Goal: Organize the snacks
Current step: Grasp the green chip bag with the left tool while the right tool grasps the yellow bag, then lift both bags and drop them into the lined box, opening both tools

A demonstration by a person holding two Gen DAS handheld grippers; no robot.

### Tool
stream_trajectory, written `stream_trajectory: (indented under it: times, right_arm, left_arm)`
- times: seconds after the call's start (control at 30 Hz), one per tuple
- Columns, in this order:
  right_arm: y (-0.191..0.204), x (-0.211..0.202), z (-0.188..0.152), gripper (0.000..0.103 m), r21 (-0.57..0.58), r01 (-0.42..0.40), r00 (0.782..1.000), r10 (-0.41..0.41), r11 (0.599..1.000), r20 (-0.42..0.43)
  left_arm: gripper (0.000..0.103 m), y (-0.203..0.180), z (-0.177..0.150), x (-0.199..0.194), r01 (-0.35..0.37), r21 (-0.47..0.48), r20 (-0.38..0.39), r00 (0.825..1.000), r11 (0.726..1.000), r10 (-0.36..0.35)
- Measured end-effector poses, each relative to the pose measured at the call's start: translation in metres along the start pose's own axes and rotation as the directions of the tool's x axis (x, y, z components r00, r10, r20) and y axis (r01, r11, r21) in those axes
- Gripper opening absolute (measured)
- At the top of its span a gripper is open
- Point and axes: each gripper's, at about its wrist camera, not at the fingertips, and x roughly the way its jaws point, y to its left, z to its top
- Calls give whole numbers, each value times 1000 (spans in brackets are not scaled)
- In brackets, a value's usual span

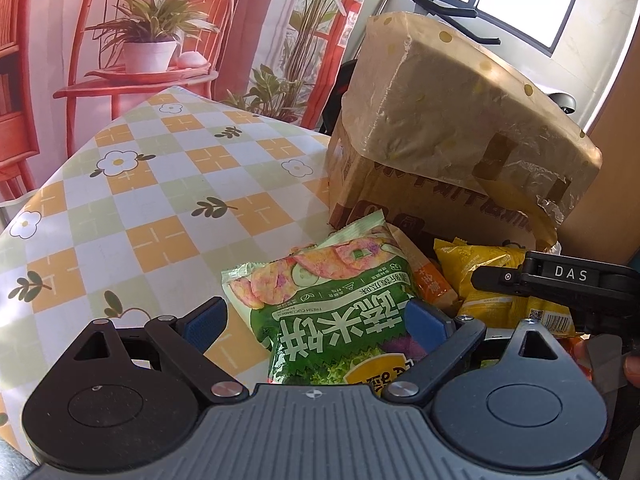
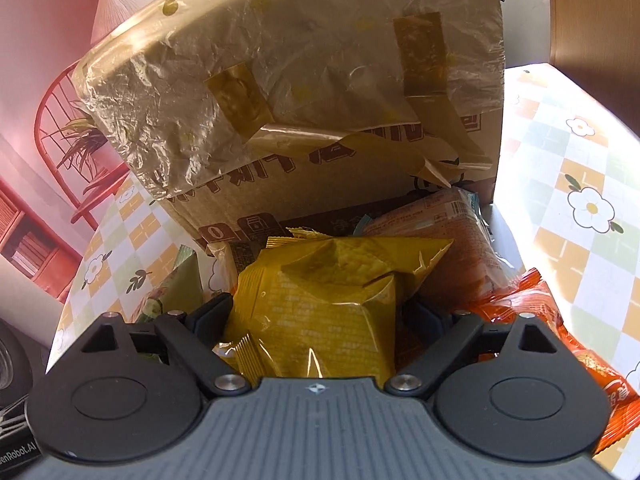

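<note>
Right claw (image 2: pixel 320 316) clamped on a crinkled yellow snack packet (image 2: pixel 320 300), pads pressing its two sides, above an orange packet (image 2: pixel 560 320) and a brown wrapped pack (image 2: pixel 440 232) in front of the cardboard box (image 2: pixel 248 200). Left claw (image 1: pixel 316 320) spread apart around a green rice-cracker bag (image 1: pixel 320 304), one blue pad touching its edge, the other clear. Beyond, checked flowered worktop (image 1: pixel 160 200), with the box's plastic-wrapped lid (image 1: pixel 460 120) tilted over the snack pile.
</note>
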Motion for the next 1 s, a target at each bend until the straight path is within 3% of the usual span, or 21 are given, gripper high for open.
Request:
stream_trajectory:
  times: [0.23,0.4,0.63,0.7,0.77,0.87,1.0]
  right_arm:
    - [5,-7,-5,70,-77,-34,999,36,996,34]
    - [2,-7,-5,70,-80,-46,998,49,996,39]
    - [4,-10,-7,69,-117,-58,996,65,991,58]
    - [3,-11,-7,68,-113,-60,996,68,992,61]
    - [1,-14,-7,68,-110,-64,995,72,992,67]
    - [0,-20,-8,67,-115,-67,994,77,991,82]
    - [-1,-29,-7,67,-115,-92,989,104,989,107]
  left_arm:
    - [103,21,-5,22,52,-151,-71,995,987,-63]
    - [103,35,-9,34,109,-276,-70,989,955,-133]
    - [103,34,-9,50,173,-341,-76,975,924,-210]
    - [94,32,-10,48,175,-335,-63,976,926,-207]
    - [75,33,-7,41,164,-317,-46,981,934,-187]
    - [58,31,3,26,151,-263,-6,987,953,-158]
    - [56,18,15,1,80,-138,71,995,987,-70]
